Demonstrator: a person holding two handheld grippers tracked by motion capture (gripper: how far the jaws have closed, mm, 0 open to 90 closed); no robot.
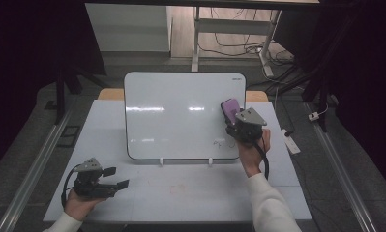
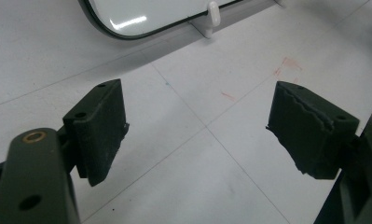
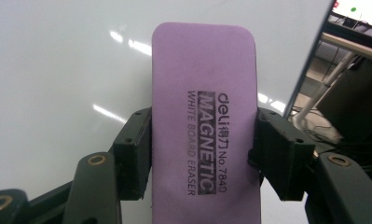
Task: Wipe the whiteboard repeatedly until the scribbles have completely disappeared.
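Now right gripper [image 3: 202, 154] clamps purple eraser [image 3: 204, 121] (by whiteboard [image 1: 181, 116]); left gripper [image 2: 197, 135] wide, empty.

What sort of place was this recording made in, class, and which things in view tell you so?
Probably a lab or workshop set up for recording. A whiteboard stands propped on a plain white table, loose cables trail over the floor behind, and the right hand-held gripper holds a purple magnetic whiteboard eraser.

Dim high view, dark at both upper corners; overhead lamps glare as streaks on the whiteboard [image 1: 181, 113]. Gripper views look slightly soft, perhaps blurred.
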